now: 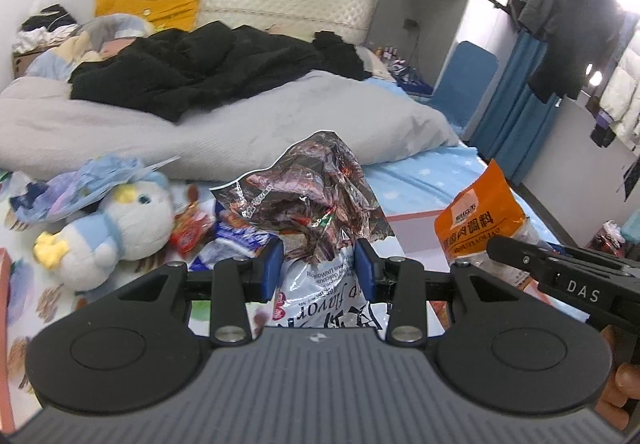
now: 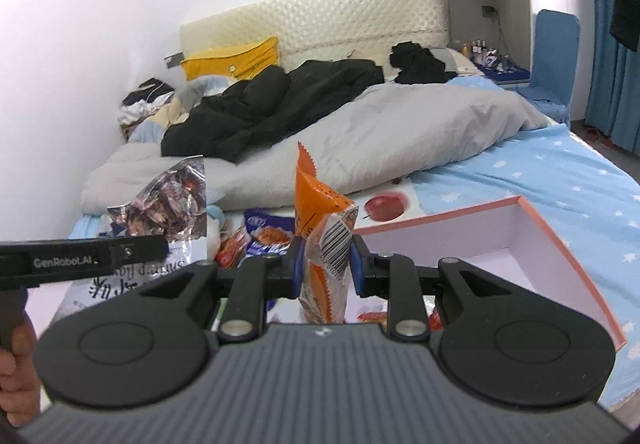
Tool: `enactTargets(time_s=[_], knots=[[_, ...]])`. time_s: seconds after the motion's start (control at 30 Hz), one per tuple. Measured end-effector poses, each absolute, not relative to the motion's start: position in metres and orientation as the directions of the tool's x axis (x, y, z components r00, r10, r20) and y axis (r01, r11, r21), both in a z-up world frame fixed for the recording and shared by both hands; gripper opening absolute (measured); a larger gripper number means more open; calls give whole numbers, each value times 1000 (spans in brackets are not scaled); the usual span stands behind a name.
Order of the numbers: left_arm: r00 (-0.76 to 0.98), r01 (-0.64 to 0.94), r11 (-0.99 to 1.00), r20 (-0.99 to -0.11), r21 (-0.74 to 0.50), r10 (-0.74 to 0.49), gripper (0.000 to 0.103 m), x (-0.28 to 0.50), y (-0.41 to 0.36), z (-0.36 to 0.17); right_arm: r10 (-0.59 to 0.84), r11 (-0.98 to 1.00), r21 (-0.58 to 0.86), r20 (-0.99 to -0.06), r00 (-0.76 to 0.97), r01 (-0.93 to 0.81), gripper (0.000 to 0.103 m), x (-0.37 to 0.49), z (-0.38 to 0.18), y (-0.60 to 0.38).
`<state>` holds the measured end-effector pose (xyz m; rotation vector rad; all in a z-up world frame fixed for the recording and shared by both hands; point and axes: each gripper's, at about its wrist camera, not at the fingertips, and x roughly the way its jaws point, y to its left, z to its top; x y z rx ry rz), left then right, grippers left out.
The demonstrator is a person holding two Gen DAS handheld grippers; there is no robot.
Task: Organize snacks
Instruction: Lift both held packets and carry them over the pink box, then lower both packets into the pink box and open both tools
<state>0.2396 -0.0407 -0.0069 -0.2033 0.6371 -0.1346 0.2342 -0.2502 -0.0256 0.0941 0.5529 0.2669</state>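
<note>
My left gripper point(image 1: 319, 264) is shut on a crumpled white and foil shrimp-flavour snack bag point(image 1: 320, 200), held upright above the bed; the bag also shows in the right wrist view point(image 2: 164, 200). My right gripper point(image 2: 323, 264) is shut on an orange seasoning packet point(image 2: 320, 228), held upright; it also shows in the left wrist view point(image 1: 476, 220). An open pink-edged white box point(image 2: 516, 240) lies on the bed just right of the right gripper and also shows in the left wrist view point(image 1: 416, 232). Loose snack packets point(image 1: 224, 232) lie on the bed below.
A blue and white plush toy point(image 1: 120, 228) lies at the left. A grey duvet point(image 1: 224, 124) and black clothes point(image 1: 192, 64) cover the far bed. A red apple point(image 2: 384, 206) sits beyond the box. A blue chair point(image 2: 554, 56) stands at the right.
</note>
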Motion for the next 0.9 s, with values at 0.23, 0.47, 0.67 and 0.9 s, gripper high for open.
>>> enactTargets(time_s=[0.23,0.47,0.67,0.9], knots=[[775,118,965,-586,-236,-238,45,267,-72,-12,228,973,153,-515,826,-173,27,247,-32,-277],[726,162,955,-626,-248,-285,45,302,-105,-39,178,983,145,-563,807,-116,27,265,-56,-303],[672,203,949,-671,-239,-313,45,333,-135,-69,148,987,145,-618,772,-73,27,281,-86,-322],[597,243,943,-731,-225,-329,45,360,-162,-112,124,989,144,-694,709,-32,27,299,-128,-337]])
